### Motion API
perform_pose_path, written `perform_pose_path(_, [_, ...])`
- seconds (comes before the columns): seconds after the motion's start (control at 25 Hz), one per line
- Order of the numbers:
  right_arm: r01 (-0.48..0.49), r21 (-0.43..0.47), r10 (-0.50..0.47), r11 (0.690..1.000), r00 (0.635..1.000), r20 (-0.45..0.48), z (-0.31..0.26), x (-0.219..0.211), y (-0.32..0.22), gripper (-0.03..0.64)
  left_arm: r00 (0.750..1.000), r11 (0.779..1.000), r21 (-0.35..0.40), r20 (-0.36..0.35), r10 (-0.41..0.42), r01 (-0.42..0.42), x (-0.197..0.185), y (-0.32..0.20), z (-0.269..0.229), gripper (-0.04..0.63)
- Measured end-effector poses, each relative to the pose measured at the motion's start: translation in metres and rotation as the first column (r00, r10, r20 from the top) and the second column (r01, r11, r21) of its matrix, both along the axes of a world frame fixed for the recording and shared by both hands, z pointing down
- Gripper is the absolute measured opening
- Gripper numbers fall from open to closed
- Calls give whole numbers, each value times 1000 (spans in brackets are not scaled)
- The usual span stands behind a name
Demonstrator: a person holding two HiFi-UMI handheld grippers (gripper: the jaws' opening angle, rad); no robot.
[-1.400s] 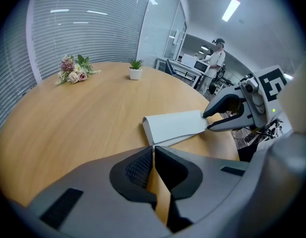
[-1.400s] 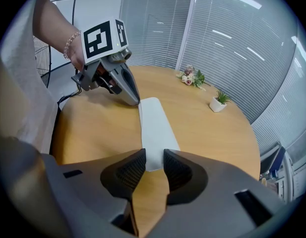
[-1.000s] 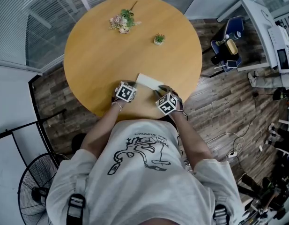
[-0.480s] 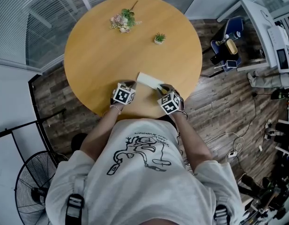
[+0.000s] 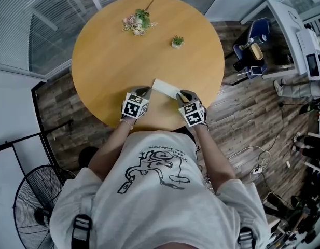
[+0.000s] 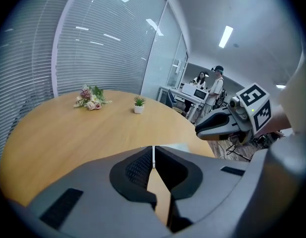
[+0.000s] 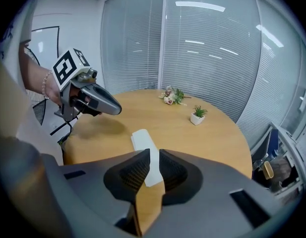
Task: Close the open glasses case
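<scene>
Glasses case [image 5: 166,89] at table [image 5: 113,61] edge; left hand-held gripper [image 6: 153,152] clenched, right hand-held gripper [image 7: 153,157] closing empty.

Both grippers are lifting off the table [image 5: 113,61] and drawing back toward the person. The left gripper [image 5: 142,92] is leaving the white glasses case [image 5: 166,88]. The right gripper [image 5: 183,95] is rolling as it rises, its jaws closing on nothing, and more of the case is showing.
</scene>
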State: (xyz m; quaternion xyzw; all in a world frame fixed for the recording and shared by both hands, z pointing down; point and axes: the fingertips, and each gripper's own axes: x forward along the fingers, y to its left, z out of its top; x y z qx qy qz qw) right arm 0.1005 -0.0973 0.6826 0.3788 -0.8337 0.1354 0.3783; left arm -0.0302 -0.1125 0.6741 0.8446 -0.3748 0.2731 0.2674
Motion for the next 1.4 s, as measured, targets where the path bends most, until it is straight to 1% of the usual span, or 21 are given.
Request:
perform_pose_path(0.36, [-43,55,38,998,995,93,-51,-10,-5,55,997,996,82,-77,-31,38,-1,-5,-50,32])
perform_pose_path(0.68, [-66,97,50,993,986,159,-99,-13,-6,48,991,985,162,-126,-33,53,4,-2,-95,32])
perform_pose_path(1.08, [-69,142,39,987,979,200,-147,-17,-3,43,984,966,249,-177,-20,64,9,1,-146,32])
perform_pose_path(1.4, [-81,179,35,980,968,248,-185,-22,0,37,976,944,319,-218,-13,84,10,6,-189,31])
